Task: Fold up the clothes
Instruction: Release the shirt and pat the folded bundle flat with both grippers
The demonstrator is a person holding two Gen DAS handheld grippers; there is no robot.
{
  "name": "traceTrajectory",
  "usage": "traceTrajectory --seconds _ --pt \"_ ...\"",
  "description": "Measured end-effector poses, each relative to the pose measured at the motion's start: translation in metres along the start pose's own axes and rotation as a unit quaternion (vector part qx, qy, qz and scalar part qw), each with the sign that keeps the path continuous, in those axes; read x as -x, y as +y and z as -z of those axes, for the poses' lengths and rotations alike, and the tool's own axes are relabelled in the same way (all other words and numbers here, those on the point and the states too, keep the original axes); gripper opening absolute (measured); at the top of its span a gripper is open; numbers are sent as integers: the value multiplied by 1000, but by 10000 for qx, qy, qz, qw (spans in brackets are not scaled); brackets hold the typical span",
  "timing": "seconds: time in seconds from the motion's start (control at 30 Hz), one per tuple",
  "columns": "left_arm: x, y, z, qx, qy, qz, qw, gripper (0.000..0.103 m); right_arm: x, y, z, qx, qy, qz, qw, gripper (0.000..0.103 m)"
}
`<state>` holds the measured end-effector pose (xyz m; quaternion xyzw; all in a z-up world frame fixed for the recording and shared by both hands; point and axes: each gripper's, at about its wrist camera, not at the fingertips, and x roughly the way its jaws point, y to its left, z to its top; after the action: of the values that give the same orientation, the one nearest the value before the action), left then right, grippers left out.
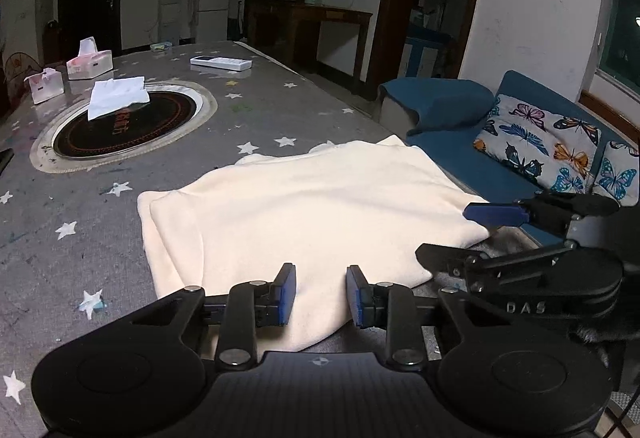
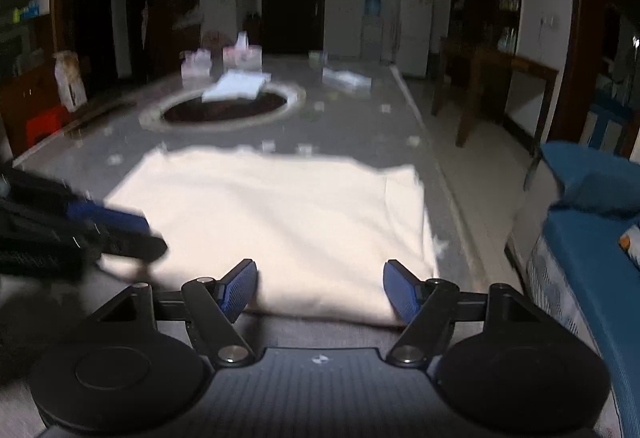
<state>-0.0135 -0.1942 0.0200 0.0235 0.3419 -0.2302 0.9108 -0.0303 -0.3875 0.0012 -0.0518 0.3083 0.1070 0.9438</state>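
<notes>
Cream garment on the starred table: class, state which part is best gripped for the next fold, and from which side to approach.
Probably the near hem of the cream garment, coming in low from the near side. It lies flat, so only its edges offer a lip. The open left gripper and right gripper already face it.

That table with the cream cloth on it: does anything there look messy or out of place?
One oddity: a loose white tissue lies crumpled across the round black hotplate set into the table. The cream garment lies fairly flat, already folded.
</notes>
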Motion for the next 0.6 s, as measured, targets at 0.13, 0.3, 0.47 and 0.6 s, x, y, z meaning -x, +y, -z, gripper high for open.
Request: traceTrajectory --seconds 0.13,0.3,0.47,0.6 --pt "3 1 0 39 3 3 10000 30 8 -1 -4 -54 -65 -6 10000 70" --pt "16 1 0 80 -52 35 9999 34 14 -1 -3 -116 -24 -87 9999 77" --pt "28 2 5 142 -57 7 9999 46 23 4 -1 -139 1 -116 9998 90" --pt "38 3 11 198 -96 -43 9997 56 32 9 0 -141 -54 -74 9999 95"
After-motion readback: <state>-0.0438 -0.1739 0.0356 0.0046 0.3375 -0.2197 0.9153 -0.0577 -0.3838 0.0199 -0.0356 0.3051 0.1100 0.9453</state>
